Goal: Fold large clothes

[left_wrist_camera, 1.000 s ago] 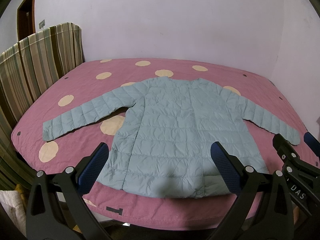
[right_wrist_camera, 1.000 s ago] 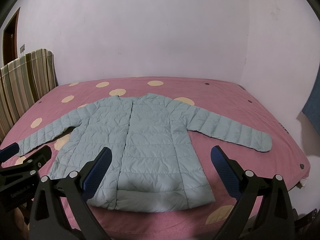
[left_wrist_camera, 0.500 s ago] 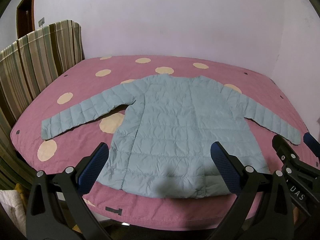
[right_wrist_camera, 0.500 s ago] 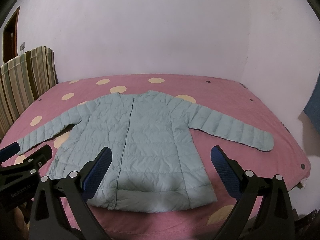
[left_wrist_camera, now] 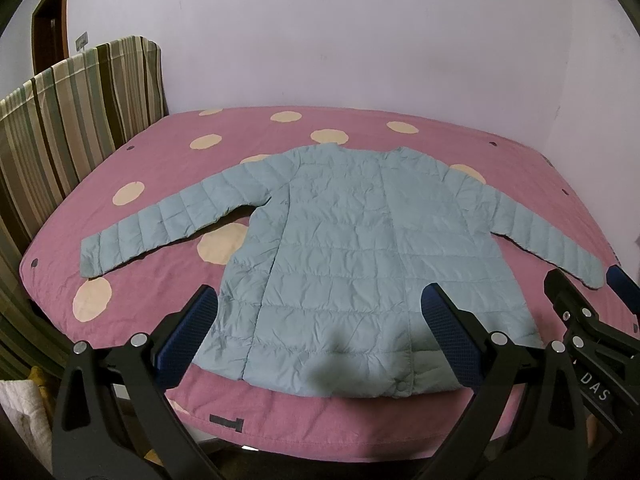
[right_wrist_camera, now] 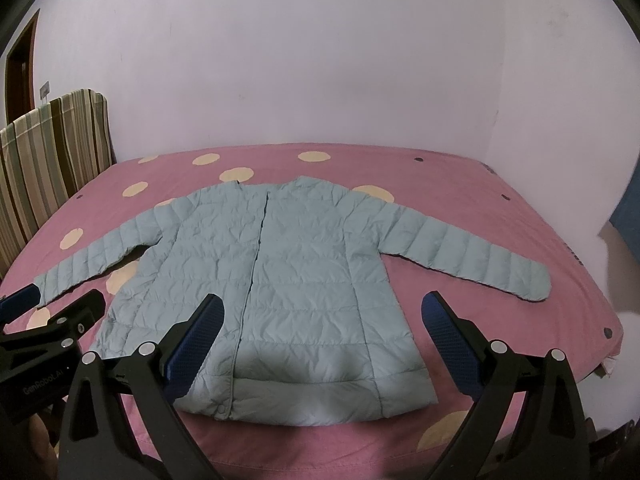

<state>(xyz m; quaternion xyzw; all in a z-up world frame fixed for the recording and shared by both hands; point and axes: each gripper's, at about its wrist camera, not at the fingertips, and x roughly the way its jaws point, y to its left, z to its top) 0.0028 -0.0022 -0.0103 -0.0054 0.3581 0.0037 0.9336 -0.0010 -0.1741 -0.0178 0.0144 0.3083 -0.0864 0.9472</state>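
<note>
We close in on the jacket, both claws spread wide and empty.

Over the last second the jacket [left_wrist_camera: 352, 264] has slid lower and grown in both wrist views, so we judge we are leaning in for a first hold; no fold is made yet. Our left gripper [left_wrist_camera: 318, 332] and right gripper [right_wrist_camera: 322, 334] hang above the near hem, touching nothing. The jacket lies flat on the pink spotted bed [left_wrist_camera: 168, 168], front up and closed, hem towards us, collar away. It is pale blue-green, quilted and puffy, with both sleeves stretched out sideways.
</note>
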